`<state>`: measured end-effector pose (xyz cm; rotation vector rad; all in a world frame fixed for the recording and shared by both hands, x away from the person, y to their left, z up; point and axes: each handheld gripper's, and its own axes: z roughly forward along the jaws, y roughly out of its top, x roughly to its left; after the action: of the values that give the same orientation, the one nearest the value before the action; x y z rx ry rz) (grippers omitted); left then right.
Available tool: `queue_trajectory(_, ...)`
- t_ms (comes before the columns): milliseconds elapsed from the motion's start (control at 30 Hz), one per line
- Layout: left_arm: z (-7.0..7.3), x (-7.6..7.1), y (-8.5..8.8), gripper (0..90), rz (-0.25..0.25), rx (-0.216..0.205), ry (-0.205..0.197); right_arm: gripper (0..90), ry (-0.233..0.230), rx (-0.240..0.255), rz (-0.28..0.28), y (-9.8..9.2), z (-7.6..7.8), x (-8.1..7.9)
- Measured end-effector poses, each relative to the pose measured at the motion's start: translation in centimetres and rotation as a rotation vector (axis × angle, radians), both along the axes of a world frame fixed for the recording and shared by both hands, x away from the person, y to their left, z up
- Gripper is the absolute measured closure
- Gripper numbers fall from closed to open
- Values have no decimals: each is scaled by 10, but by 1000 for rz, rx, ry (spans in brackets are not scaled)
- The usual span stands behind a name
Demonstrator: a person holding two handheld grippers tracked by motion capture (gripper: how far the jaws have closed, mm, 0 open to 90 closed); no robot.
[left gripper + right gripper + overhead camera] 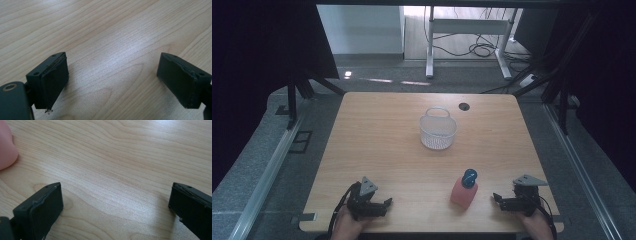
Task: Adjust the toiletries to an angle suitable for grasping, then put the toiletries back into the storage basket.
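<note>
1. We see a pink bottle (463, 192) with a dark blue cap (469, 177) near the front right of the table (382, 145); its body looks soft-edged and leans slightly, the cap on top.
2. It sits just beside our right gripper (497, 200), whose jaws stand wide apart with nothing between them; in the right gripper view a pink edge of the bottle (6, 147) shows at the far left.
3. Our left gripper (387, 202) rests at the front left, well apart from the bottle, jaws likewise spread over bare wood.
4. A white mesh basket (438, 131) with a handle stands near the table's middle, towards the far side.
5. The table is pale wood grain with a dark round hole (464, 106) at the far edge.
6. Beyond it we see grey floor, a white desk frame (467, 30) and loose cables (479, 49).
</note>
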<state>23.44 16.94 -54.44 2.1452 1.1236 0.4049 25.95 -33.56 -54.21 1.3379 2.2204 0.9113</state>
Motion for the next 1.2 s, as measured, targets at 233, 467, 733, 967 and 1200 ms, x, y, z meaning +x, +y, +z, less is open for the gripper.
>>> queue_trajectory(233, 0, 0, 0, 101, -1, -1, 0, 0, -1, -2, 4, -1, 0, 0)
queue_trajectory(467, 0, 0, 0, 100, -1, -1, 0, 0, -1, -1, 17, -2, 0, -1)
queue_trajectory(733, 0, 0, 0, 100, -1, -1, 0, 13, 3, 9, 25, -1, 2, -2)
queue_trajectory(967, 0, 0, 0, 101, -1, -1, 0, 20, -11, 10, 45, 0, 6, -6)
queue_trajectory(1200, 0, 0, 0, 101, -1, -1, 0, 21, -11, 8, 65, 0, 8, -8)
